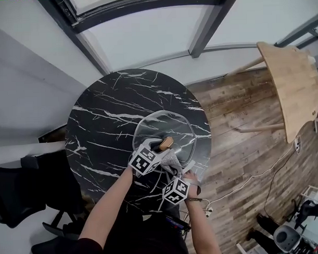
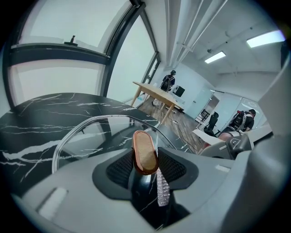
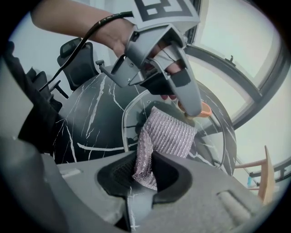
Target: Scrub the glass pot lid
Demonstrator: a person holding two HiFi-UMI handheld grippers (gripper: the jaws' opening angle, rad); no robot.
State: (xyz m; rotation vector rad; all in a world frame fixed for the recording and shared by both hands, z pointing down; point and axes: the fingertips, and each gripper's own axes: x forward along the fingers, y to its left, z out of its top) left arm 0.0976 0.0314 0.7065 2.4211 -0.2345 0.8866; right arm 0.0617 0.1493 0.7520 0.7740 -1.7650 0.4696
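knob (image 2: 145,152) of the glass lid (image 1: 159,124) sat clamped in the left tongs (image 2: 146,166); right tongs (image 3: 144,171) pinched a silvery scrub cloth (image 3: 169,134) at its six o'clock.

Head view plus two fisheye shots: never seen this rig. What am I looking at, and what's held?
There is no robot: a person holds a two-jaw tool in each hand. The head view looks down from a camera on the person's head. The other two views come from cameras riding on each tool, looking along its jaws. On the round black marble table lies a glass pot lid. The left tool is closed on the lid's wooden knob. The right tool pinches a pinkish scrub cloth over the glass.
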